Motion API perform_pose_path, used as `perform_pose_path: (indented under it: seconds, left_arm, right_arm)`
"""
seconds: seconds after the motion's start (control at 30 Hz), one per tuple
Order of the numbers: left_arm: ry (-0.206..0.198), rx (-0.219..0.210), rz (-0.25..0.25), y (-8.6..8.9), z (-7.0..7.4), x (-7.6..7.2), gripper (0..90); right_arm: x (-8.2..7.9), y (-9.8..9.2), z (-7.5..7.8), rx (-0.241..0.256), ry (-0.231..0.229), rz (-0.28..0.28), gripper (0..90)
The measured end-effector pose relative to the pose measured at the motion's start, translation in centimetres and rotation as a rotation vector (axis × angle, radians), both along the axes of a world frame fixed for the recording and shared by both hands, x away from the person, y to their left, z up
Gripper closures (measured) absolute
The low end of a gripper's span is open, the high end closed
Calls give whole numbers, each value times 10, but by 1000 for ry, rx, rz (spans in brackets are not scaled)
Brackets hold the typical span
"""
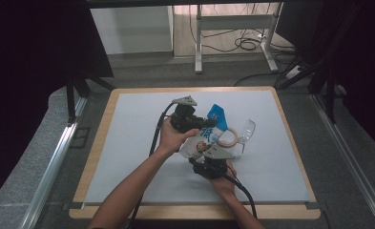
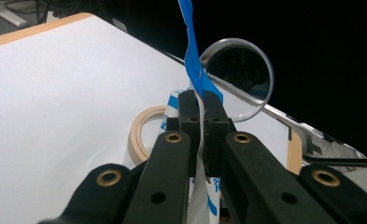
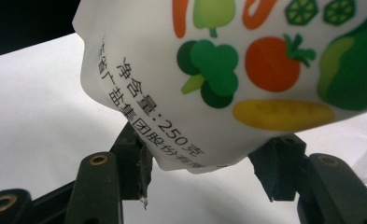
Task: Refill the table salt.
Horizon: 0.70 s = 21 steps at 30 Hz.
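A white pouch (image 1: 200,141) with a blue top (image 1: 217,116), printed vegetables and Chinese text (image 3: 246,70) is held up over the white mat (image 1: 128,143). My left gripper (image 1: 205,124) is shut on the pouch's thin blue-and-white upper edge (image 2: 195,70), and in the left gripper view the left gripper (image 2: 201,105) has its jaws pressed together on it. Below, my right gripper (image 1: 203,152) stands open, and in the right gripper view the right gripper (image 3: 207,163) has one jaw on each side of the pouch's bottom corner.
A ring of tan tape (image 1: 228,138) (image 2: 139,135) lies on the mat just right of the pouch. A clear plastic cup (image 1: 246,131) (image 2: 239,77) lies on its side beside the tape. The wooden table edge (image 1: 194,212) frames the mat; black curtains stand at both sides.
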<state>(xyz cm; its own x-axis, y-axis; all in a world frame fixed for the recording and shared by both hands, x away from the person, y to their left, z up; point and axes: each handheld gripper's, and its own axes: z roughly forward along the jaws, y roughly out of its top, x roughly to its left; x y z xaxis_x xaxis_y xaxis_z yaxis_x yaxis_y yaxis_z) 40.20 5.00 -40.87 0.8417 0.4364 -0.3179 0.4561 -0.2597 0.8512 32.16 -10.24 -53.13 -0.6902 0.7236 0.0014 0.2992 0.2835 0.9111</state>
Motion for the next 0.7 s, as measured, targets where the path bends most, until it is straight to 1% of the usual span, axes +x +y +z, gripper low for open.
perform_pose_path:
  seconds: [0.2,0.3,0.43,0.57,0.67,0.7]
  left_arm:
    - [11,10,-4,-3,-1,4,899]
    - [9,24,-9,-5,-1,6,899]
    - [11,42,-13,-9,0,8,899]
    - [12,50,-15,-12,1,10,899]
    - [15,57,-19,-14,2,11,899]
    - [14,61,-19,-15,2,12,899]
  right_arm:
    - [0,0,-1,17,10,-1,466]
    - [0,0,-1,23,12,0,470]
    - [0,-1,-1,45,27,1,474]
    - [-1,-3,0,60,30,0,477]
    - [-1,-4,1,78,43,3,479]
    - [-2,-4,1,90,47,3,481]
